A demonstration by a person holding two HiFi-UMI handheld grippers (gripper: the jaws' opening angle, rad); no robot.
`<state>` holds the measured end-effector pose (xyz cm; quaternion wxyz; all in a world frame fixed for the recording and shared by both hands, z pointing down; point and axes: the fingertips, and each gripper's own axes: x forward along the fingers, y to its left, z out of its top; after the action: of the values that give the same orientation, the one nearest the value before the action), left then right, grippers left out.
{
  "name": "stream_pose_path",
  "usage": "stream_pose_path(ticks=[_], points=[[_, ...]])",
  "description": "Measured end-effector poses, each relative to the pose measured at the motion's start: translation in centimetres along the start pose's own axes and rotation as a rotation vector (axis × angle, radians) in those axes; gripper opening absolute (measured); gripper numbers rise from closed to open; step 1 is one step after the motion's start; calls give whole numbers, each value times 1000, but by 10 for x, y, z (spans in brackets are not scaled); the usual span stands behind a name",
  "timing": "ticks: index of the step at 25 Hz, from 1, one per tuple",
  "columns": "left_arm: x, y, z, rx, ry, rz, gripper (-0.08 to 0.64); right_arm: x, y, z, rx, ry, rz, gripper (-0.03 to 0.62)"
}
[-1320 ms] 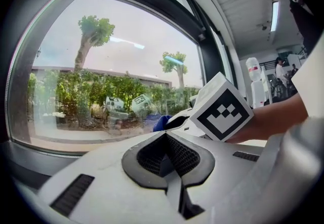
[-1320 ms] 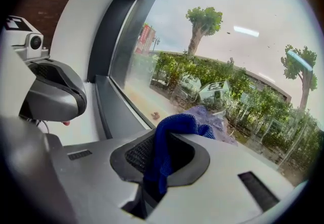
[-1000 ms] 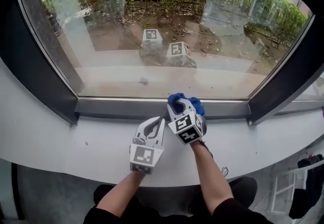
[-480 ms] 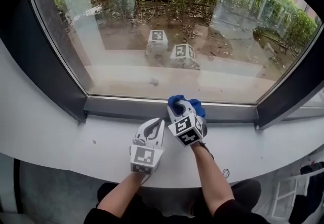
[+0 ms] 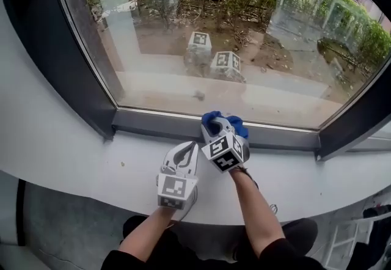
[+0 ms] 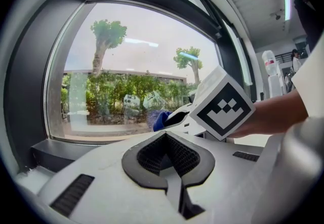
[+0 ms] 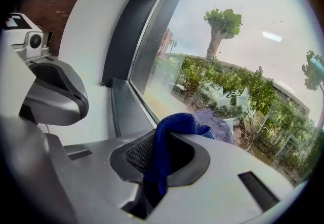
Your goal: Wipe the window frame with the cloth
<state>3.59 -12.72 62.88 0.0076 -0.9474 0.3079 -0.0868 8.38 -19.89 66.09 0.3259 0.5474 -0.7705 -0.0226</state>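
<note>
The window frame's dark lower rail [image 5: 153,121] runs left to right along the foot of the glass. Its long axis lies crosswise to both arms, and the white sill [image 5: 79,159] lies in front of it. The left claw [image 5: 186,151] sits over the sill just short of the rail, jaws together with nothing between them. Just to its right, the right claw [image 5: 221,126] is clamped on the blue cloth [image 5: 211,118]. The cloth bunches out past the tips and appears to lie against the rail near the middle of its length. The right claw is therefore the nearer one. I judge the wipe should run sideways along the rail, which is bare on either side of the cloth.
</note>
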Motion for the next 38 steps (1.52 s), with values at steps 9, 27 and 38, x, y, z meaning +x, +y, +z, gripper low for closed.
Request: stream_pose_path(ticks=[9, 27, 38], points=[[-7, 11, -11, -14, 32, -25, 3, 10, 5, 10, 44, -23, 51, 31], [1, 12, 6, 47, 38, 45, 3, 9, 7, 13, 17, -37, 168, 32], [-9, 12, 4, 118, 151, 167, 3, 8, 18, 19, 25, -59, 232, 32]])
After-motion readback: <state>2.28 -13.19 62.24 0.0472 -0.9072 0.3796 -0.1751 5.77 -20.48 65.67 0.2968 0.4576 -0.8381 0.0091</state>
